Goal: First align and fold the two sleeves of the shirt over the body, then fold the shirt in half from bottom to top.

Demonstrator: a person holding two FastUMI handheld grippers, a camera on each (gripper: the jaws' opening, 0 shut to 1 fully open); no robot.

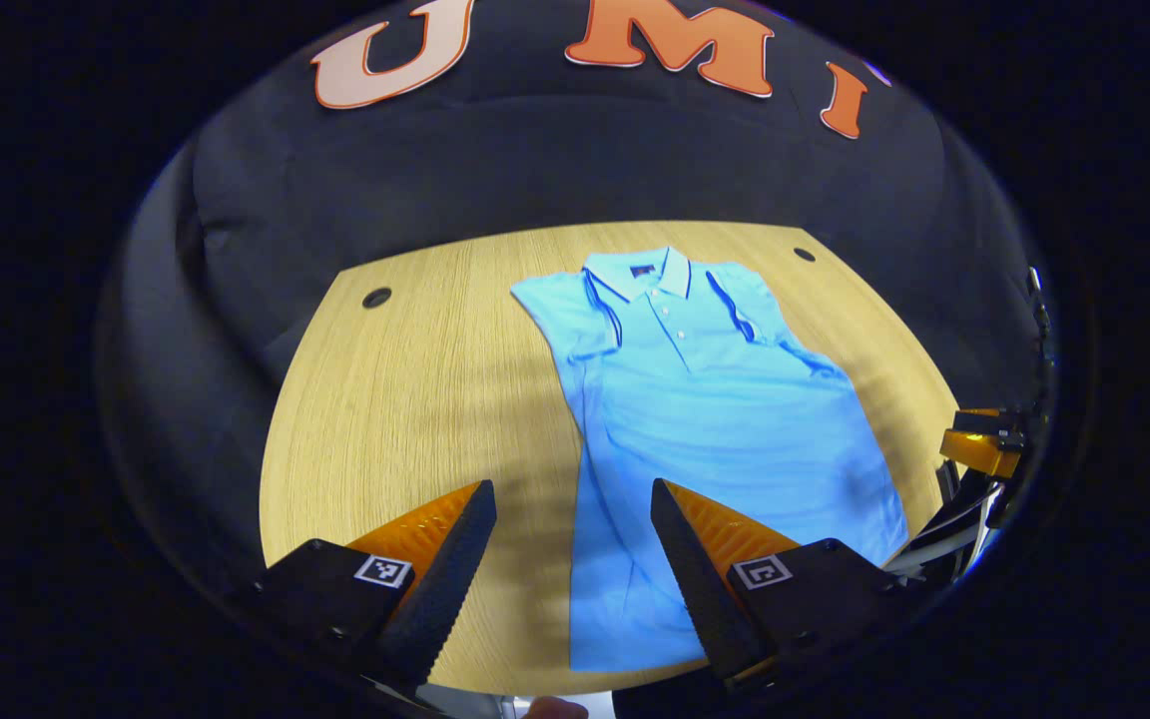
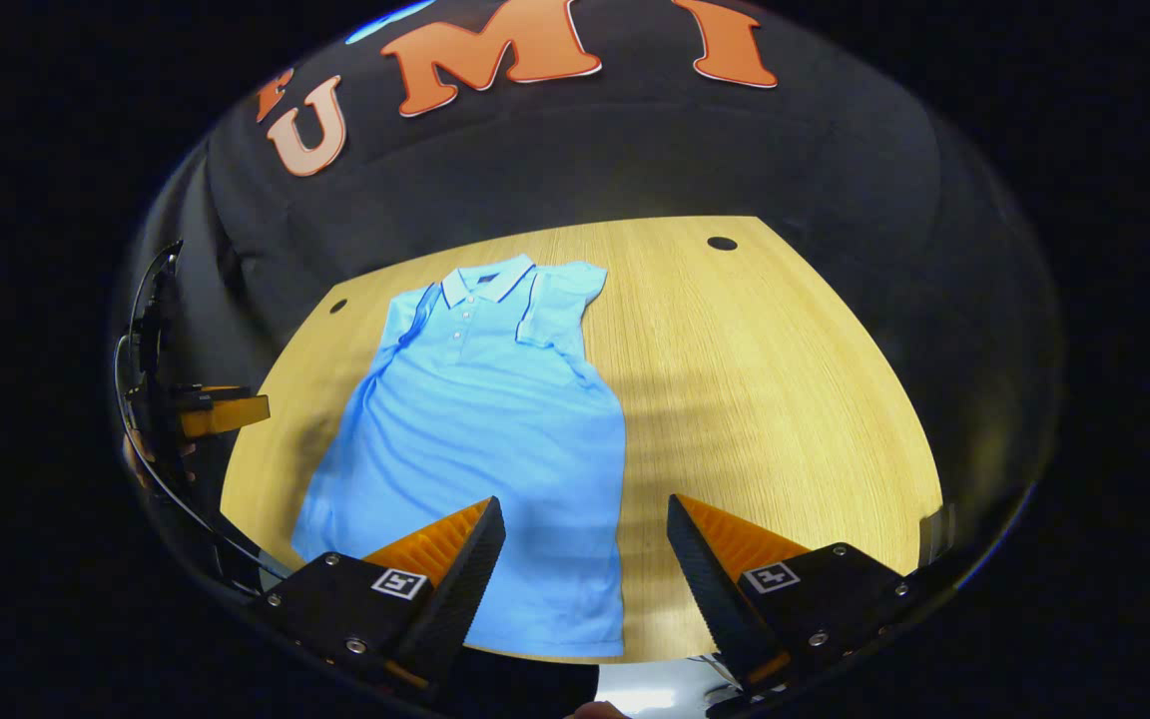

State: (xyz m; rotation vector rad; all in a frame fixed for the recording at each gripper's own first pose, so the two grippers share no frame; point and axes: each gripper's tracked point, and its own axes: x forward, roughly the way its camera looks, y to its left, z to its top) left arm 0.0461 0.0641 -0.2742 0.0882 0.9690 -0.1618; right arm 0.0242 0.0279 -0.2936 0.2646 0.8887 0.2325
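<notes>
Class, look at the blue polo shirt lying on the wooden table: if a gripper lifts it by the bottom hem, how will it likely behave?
The polo shirt lies flat with soft wrinkles, so it is probably floppy and would drape from a pinch. It looks like thin knit, likely light. On the smooth table it may slide, and the folded-in sleeves could fall open.

No readable text on anything. Square black-and-white coded markers on the finger mounts, bottom of both views, carry patterns, not characters. Small dark tag inside the shirt (image 1: pixel 705 399) collar, upper centre of left gripper view, too small to read.
</notes>
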